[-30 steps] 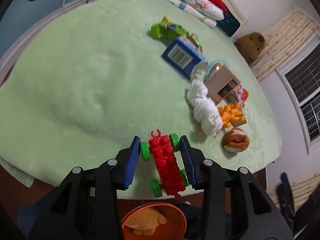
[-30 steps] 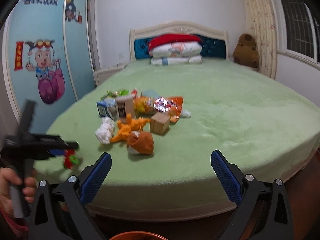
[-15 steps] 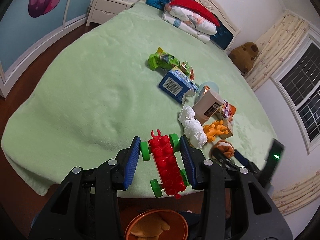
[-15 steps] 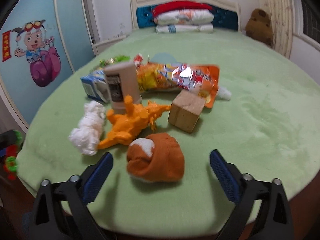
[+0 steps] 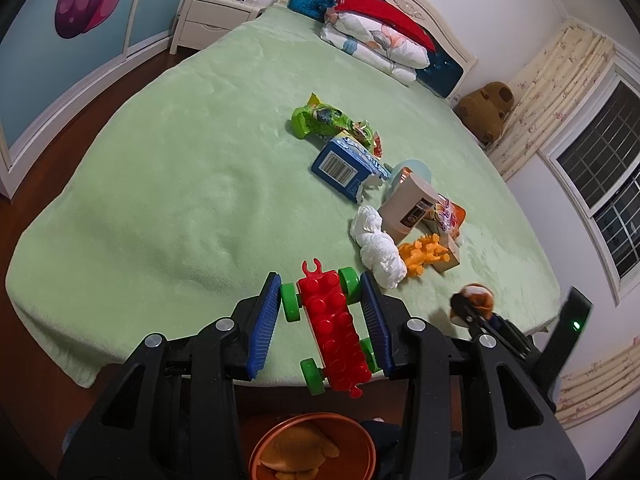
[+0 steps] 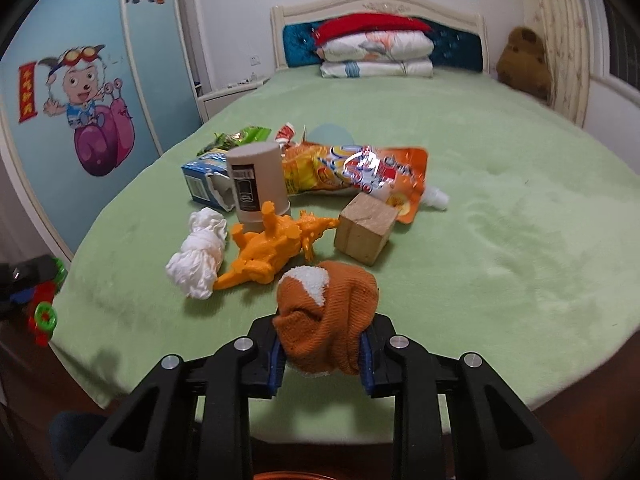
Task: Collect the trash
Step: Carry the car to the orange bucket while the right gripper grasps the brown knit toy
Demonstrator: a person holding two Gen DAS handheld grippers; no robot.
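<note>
My left gripper (image 5: 320, 308) is shut on a red brick toy car with green wheels (image 5: 334, 328), held over the bed's near edge. My right gripper (image 6: 322, 354) is shut on an orange and white rolled sock (image 6: 328, 316) at the bed's front edge; it also shows in the left wrist view (image 5: 474, 298). On the green bed (image 6: 500, 220) lie a white crumpled tissue (image 6: 198, 258), an orange snack pouch (image 6: 360, 170), a green wrapper (image 5: 320, 120) and a torn blue carton (image 5: 344, 162).
An orange bowl (image 5: 316, 446) with an orange toy in it sits below the left gripper. Also on the bed: an orange toy dinosaur (image 6: 272, 248), a wooden cube (image 6: 366, 228), a beige canister (image 6: 256, 182). Pillows (image 6: 376, 50) at the headboard.
My right gripper moved forward to the sock and shut on it. My left gripper rose and pulled back a little, the toy car still in it.
</note>
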